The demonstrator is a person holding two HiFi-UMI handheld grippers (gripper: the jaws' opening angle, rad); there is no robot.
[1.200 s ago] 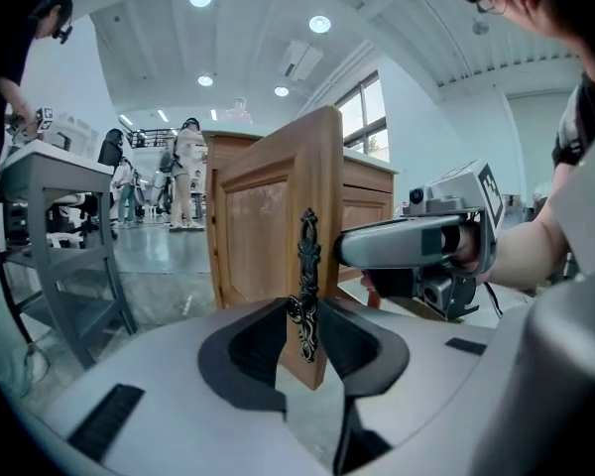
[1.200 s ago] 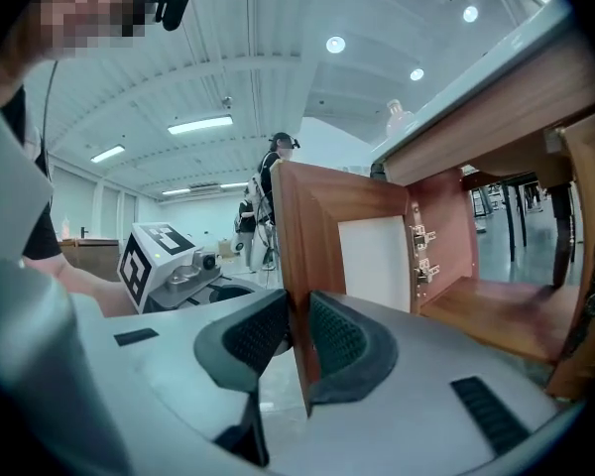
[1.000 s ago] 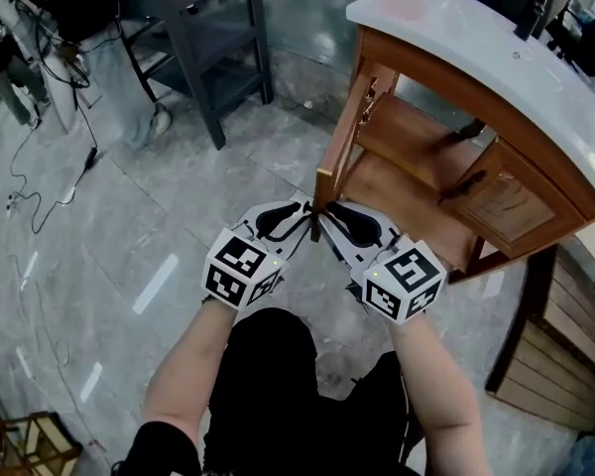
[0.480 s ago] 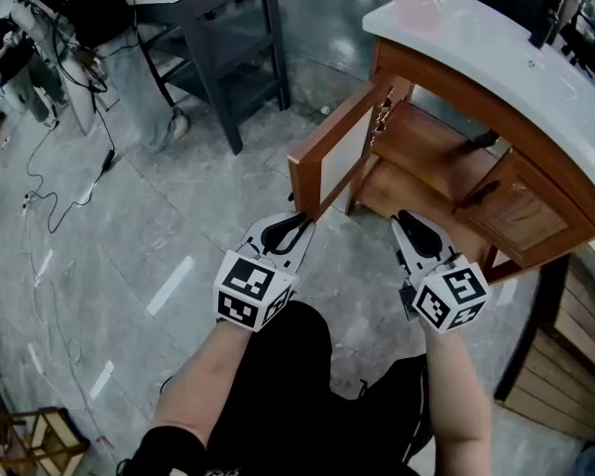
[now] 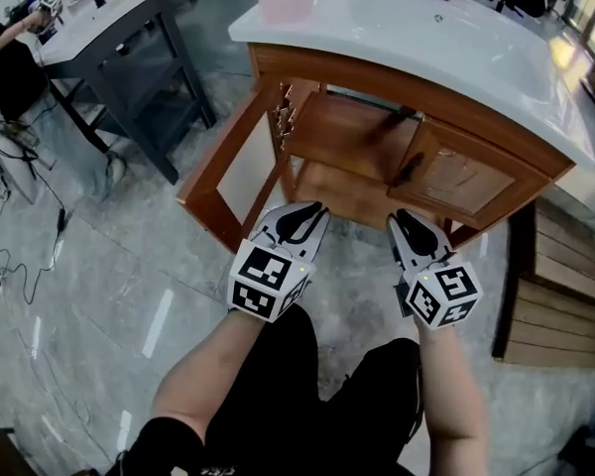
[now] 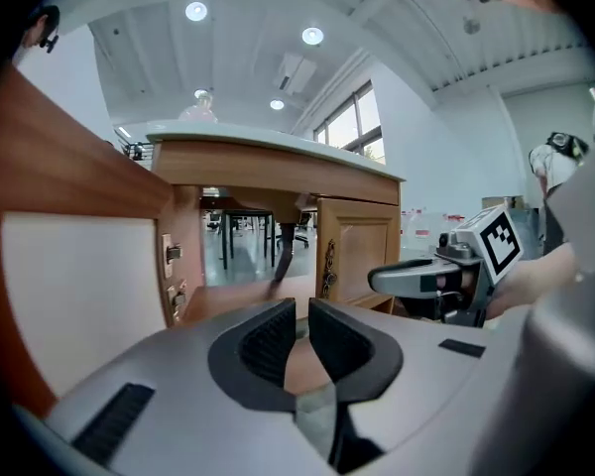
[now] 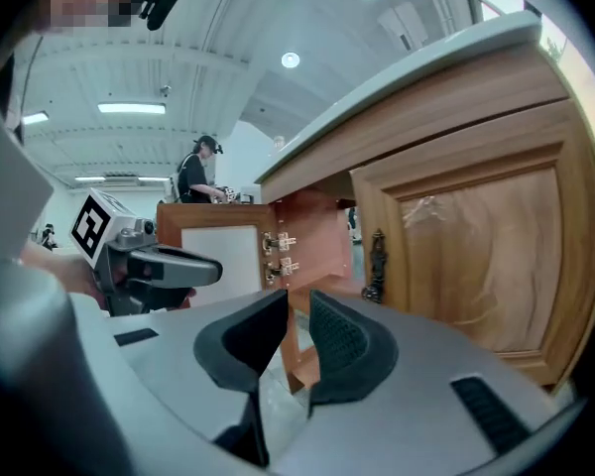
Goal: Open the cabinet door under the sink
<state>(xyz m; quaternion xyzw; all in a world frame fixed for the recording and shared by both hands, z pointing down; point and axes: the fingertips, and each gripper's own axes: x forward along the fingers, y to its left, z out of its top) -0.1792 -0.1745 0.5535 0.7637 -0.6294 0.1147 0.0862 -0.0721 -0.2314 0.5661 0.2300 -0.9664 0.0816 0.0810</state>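
Left door (image 5: 240,172) stands wide open, so the opening looks done; left claw (image 5: 305,214), empty, is closing; right claw (image 5: 411,220) sits narrowly apart, empty; next probably means backing clear.

Left door: brown wooden-framed cabinet door (image 5: 240,170) with a white inner panel, upright, swung wide open toward the near left, hung on two metal hinges (image 7: 276,243) at its far edge.
Right door: matching brown wooden panelled door (image 5: 473,179), shut, dark vertical handle (image 5: 409,170) at its left edge.
Cabinet: brown wooden vanity cabinet (image 5: 377,79) beneath the white sink top (image 5: 407,28); bare wooden shelf (image 5: 347,132) exposed on the left side.
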